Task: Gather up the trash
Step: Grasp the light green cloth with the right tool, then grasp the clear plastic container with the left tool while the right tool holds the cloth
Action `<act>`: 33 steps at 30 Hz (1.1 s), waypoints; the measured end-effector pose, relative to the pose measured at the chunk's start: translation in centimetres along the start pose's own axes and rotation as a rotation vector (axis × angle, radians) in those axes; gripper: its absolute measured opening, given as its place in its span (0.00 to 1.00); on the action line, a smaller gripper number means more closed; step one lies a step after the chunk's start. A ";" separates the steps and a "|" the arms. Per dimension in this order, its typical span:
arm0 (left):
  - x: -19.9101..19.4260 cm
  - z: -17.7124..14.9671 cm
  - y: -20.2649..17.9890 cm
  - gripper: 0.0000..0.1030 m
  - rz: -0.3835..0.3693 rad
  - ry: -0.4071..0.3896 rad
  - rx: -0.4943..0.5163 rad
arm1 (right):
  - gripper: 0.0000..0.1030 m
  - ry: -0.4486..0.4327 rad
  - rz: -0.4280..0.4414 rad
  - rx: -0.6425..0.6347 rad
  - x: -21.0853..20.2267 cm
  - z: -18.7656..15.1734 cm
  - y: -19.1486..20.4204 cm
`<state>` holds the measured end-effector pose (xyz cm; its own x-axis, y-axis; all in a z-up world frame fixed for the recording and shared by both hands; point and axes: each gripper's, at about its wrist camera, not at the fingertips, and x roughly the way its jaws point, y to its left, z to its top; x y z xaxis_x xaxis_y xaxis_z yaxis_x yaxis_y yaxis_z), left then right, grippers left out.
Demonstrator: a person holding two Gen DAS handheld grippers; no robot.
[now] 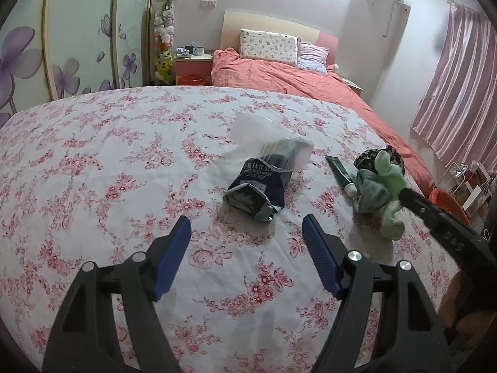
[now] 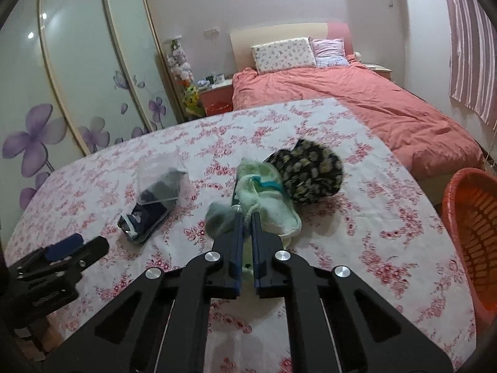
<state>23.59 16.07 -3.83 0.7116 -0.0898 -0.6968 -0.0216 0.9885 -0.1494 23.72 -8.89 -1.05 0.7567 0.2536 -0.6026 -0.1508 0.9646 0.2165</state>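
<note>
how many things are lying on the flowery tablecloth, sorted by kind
Wrappers and bags: 2, a dark snack wrapper and a clear plastic bag
Tubes: 1, a green tube
Soft cloth items: 2, a pale green cloth bundle pinched by the right tool, and a dark floral pouch
Total: 5

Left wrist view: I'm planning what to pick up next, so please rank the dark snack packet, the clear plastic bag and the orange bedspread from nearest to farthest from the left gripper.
1. Dark snack packet: just ahead of the open left gripper, on the floral cloth.
2. Clear plastic bag: right behind the packet, overlapping its far end.
3. Orange bedspread: far back, on the bed.
</note>
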 end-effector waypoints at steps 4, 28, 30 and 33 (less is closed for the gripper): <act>-0.2 -0.1 -0.5 0.70 -0.004 -0.002 0.008 | 0.05 -0.040 0.009 0.011 -1.6 0.3 -0.4; 6.9 6.3 -6.1 0.95 0.141 -0.009 -0.084 | 0.05 -0.119 0.006 0.029 -3.9 1.0 -4.8; 8.0 6.6 -6.6 0.95 0.184 0.000 -0.074 | 0.05 -0.115 0.009 0.034 -3.7 1.0 -5.3; 9.6 6.9 -7.1 0.95 0.270 0.020 -0.060 | 0.05 -0.108 0.013 0.041 -3.4 0.9 -5.8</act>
<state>35.39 9.02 -4.60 0.6603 0.1728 -0.7309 -0.2504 0.9681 0.0028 22.63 -15.39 0.44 0.8196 0.2546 -0.5133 -0.1367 0.9569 0.2563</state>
